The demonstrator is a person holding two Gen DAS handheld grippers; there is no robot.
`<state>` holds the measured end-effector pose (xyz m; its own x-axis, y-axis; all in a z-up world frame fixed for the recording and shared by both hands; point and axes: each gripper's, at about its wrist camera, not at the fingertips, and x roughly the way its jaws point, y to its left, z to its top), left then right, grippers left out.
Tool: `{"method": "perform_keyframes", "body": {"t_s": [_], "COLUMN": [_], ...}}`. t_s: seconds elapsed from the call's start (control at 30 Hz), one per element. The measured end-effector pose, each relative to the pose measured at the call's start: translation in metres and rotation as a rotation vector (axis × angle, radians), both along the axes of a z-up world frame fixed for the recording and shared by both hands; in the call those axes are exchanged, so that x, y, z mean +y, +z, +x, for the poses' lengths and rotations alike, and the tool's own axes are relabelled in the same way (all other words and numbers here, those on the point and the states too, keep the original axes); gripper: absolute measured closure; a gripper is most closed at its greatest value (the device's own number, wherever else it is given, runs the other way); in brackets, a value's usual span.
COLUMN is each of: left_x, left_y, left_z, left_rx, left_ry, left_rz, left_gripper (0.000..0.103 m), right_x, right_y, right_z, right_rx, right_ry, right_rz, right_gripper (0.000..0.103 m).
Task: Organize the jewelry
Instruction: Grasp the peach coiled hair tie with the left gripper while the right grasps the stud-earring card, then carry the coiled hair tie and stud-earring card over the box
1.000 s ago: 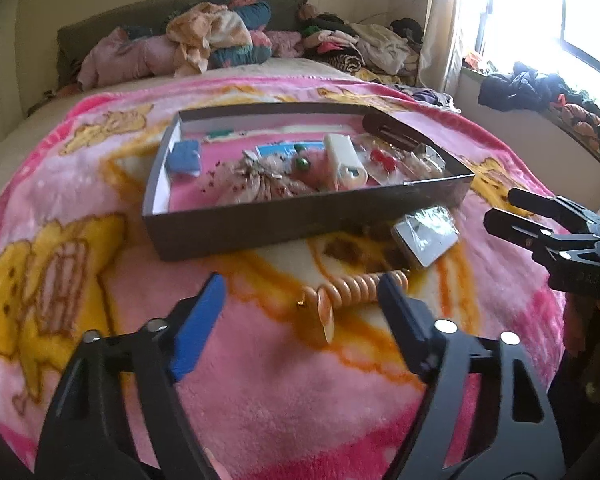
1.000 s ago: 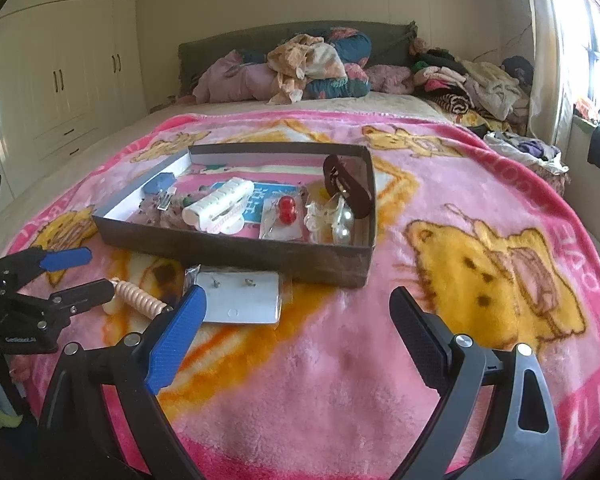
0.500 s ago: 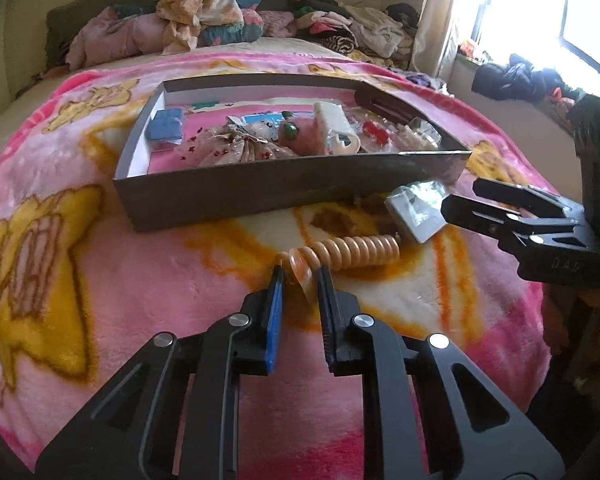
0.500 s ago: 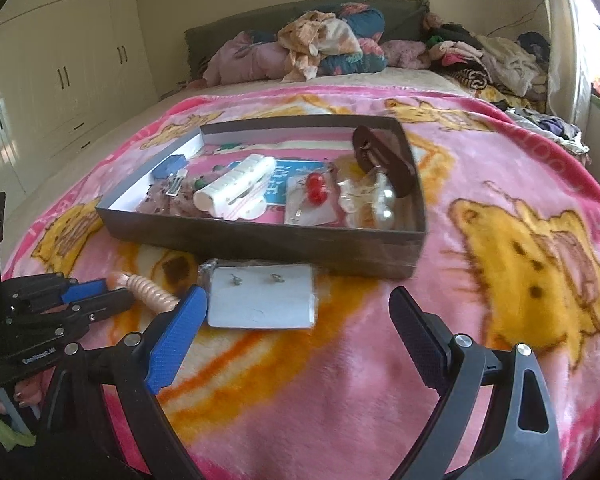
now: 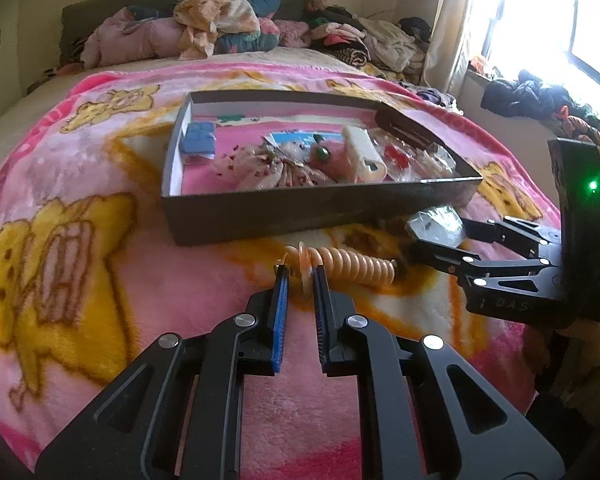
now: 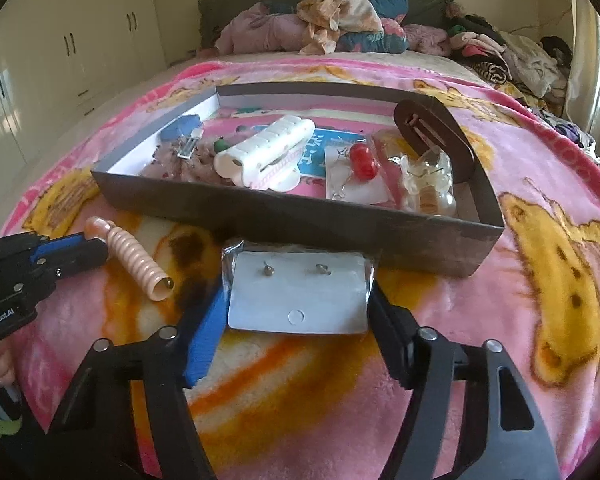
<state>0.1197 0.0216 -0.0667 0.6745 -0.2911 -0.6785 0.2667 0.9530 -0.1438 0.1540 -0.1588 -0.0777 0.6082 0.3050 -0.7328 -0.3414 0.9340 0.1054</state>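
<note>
- left gripper clenched on the end loop of the peach spiral hair tie, lying on the pink cartoon blanket just in front of the dark cardboard box.
- right gripper closing in around the bagged earring card, card between the jaws, blue pad looks right at its left edge, firm squeeze hard to confirm yet.
- probably best to lift the hair tie straight up before swinging over the box wall, since the coil will dangle and stretch from that one loop.
- for the card: pinch the stiff card edges, not just the crinkly plastic, and keep it flat so the two studs don't snag.
- worth aiming for a bare patch in the box, already crowded with a white hair roller, red bead earrings and clear clips.
- readable text: "genrobot.ai" on the left gripper body in the right view, "das" on the right gripper in the left view; blue card in the box too blurry to read.
</note>
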Motion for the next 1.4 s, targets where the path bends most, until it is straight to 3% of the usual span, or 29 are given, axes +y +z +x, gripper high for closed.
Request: {"method": "perform_keyframes", "body": {"t_s": [0.67,1.0,1.4], "left_x": [-0.003,-0.008,-0.011], "left_y": [0.050,0.070,0.074], "left_z": [-0.001,0.027,0.066], "left_rx": [-0.124,-0.184,-0.184], "left_ry": [-0.003,0.018,0.082], "left_rz": [-0.027,-0.014,-0.046], "left_gripper": [0.097,0.097,0.097], "right_x": [-0.025,-0.031,-0.028], "right_y": [0.050,0.073,0.082], "right_z": [-0.036,-0.023,0.004], "right_rx": [-0.115,-0.182,-0.228], "right_ry": [-0.015,-0.036,-0.049], "right_rz": [0.089,0.068,0.037], "right_gripper": [0.040,0.040,0.040]}}
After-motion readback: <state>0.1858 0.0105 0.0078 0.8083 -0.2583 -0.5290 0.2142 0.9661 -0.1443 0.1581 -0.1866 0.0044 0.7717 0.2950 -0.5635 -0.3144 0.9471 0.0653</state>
